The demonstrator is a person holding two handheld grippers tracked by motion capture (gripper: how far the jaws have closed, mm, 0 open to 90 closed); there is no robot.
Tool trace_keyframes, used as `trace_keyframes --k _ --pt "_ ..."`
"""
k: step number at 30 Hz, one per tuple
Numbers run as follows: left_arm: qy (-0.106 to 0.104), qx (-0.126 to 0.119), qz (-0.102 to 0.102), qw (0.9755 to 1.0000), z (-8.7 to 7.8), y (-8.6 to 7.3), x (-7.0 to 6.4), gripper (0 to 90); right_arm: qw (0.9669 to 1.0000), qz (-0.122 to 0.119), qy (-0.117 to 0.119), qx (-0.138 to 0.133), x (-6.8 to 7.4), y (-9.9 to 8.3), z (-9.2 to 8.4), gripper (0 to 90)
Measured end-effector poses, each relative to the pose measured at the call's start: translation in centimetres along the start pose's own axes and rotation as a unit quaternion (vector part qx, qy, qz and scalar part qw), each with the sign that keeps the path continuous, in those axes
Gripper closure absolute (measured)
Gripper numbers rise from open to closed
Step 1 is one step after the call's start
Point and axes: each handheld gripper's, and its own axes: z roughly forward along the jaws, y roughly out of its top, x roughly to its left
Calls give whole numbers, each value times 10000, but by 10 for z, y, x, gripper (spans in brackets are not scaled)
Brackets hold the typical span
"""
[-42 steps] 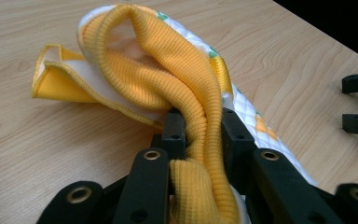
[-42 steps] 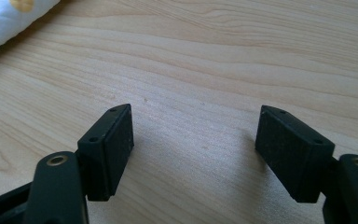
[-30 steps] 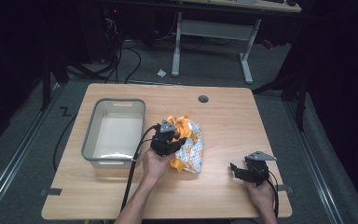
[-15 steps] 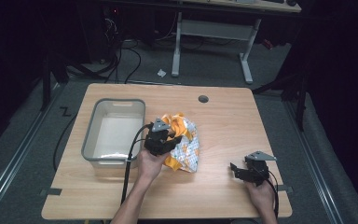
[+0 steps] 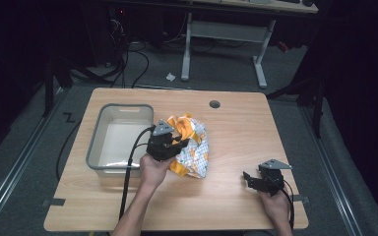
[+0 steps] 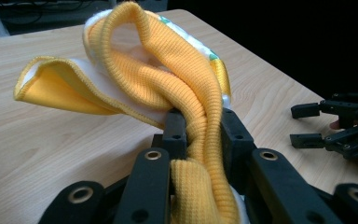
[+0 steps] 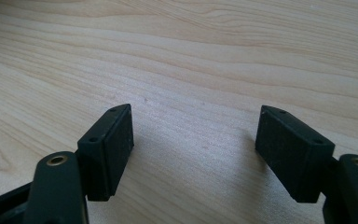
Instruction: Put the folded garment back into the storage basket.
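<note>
While left hand-held gripper (image 6: pixel 198 135) clamps one garment (image 5: pixel 193 145) | right hand-held gripper (image 7: pixel 193 149) agape | one bin (image 5: pixel 96 147)

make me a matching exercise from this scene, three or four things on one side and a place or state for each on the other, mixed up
Things:
1. left gripper
2. right gripper
3. tub
4. cloth

States:
a. orange and white, crumpled mid-table
b. open over bare wood
c. pale, empty, at the table's left
d. shut on an orange ribbed band

Pairs: 1-d, 2-b, 3-c, 4-a
</note>
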Motion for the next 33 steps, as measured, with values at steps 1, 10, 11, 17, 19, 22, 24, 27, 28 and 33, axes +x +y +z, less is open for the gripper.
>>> trace_keyframes --k 1,10,11,17,19,22,24,27,28,33 --pt "12 0 5 10000 -1 0 1 757 10000 -1 1 0 0 0 0 279" --pt "56 -66 -35 10000 -15 4 6 757 10000 -2 0 0 0 0 0 279" --pt "58 -81 -40 9999 -16 5 7 757 10000 -2 0 0 0 0 0 279" --pt "66 -146 -100 9998 -25 7 12 757 10000 -1 1 0 0 0 0 279" --pt "101 -168 -94 9998 -28 7 14 757 10000 -1 1 0 0 0 0 279" --pt "130 -172 -114 9997 -33 8 17 757 10000 0 2 0 0 0 0 279" --pt "145 -175 -108 9997 -35 9 18 758 10000 -1 2 1 0 0 0 279" --pt "177 -184 -118 9996 -40 10 20 758 10000 2 3 0 0 0 0 279" --pt "186 -188 -120 9996 -42 10 21 757 10000 2 4 0 0 0 0 279" --pt "213 -281 -152 9993 -49 13 25 758 10000 2 3 1 0 0 0 279"
